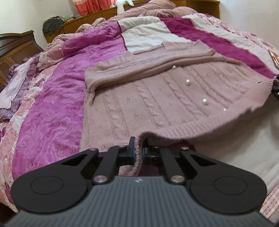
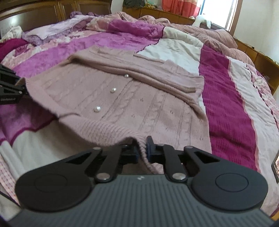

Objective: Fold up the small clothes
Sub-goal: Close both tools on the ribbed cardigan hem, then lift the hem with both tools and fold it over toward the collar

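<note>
A pink knit cardigan (image 1: 157, 97) lies spread on the bed quilt (image 1: 52, 108), front up, its pearl buttons (image 1: 187, 81) running down the middle. Both sleeves (image 2: 139, 69) already lie folded across the chest, one over the other, so the first part of the fold looks done.

The left gripper (image 1: 138, 152) has its jaws pinched tight on the ribbed hem (image 1: 174, 132) at one bottom corner. The right gripper (image 2: 142, 150) grips the same hem at the other corner, jaws likewise clamped on the knit. Between the two the hem rises off the quilt in a shallow arch, while the rest of the body lies flat.

What is left, judging by the layout, is the main fold: carrying the hem up and over toward the collar end so the body halves over the crossed sleeves, then setting it down and smoothing. The hem is barely raised, so that fold is only at its start. No other small clothes waiting to be folded can be made out clearly; some cloth (image 2: 52, 33) lies bunched near the headboard (image 2: 52, 14).
</note>
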`<action>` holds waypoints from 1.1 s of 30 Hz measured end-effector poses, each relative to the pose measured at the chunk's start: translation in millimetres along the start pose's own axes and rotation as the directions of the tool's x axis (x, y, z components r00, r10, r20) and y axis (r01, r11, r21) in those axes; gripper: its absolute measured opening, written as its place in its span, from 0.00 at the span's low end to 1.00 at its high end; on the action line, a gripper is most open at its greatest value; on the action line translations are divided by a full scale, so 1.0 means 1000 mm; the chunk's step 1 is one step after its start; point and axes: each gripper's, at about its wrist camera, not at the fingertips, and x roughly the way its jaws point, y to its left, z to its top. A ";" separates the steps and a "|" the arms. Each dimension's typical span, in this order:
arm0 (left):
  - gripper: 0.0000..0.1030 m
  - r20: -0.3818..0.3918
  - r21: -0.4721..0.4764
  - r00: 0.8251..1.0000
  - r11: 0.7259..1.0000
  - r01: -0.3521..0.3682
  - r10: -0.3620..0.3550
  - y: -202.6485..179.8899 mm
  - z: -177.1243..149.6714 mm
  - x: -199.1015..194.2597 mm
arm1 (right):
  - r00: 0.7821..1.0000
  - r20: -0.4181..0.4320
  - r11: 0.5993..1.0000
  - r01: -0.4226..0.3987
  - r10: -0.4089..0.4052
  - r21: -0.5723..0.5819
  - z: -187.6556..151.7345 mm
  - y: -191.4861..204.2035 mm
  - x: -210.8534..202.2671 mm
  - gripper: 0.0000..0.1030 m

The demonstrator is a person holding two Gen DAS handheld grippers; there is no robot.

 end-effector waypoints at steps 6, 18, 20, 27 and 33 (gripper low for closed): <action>0.06 0.040 -0.057 0.999 0.998 -0.022 0.025 0.004 0.014 -0.006 | 0.999 0.026 0.999 0.036 -0.037 0.016 0.008 -0.002 0.002 0.08; 0.06 0.089 -0.109 0.995 0.993 -0.034 0.044 0.006 0.046 -0.005 | 0.982 0.140 0.987 0.108 -0.124 0.117 0.028 -0.012 -0.002 0.08; 0.05 0.102 -0.120 0.994 0.992 -0.033 0.045 0.007 0.051 -0.006 | 0.979 0.157 0.986 0.114 -0.133 0.124 0.030 -0.013 -0.002 0.08; 0.05 0.157 -0.123 0.983 0.989 -0.079 0.098 0.013 0.072 -0.008 | 0.961 0.234 0.987 0.128 -0.149 0.101 0.051 -0.018 0.001 0.08; 0.05 0.217 -0.140 0.966 0.984 -0.113 0.142 0.023 0.100 -0.001 | 0.947 0.272 0.985 0.154 -0.168 0.074 0.078 -0.021 0.014 0.08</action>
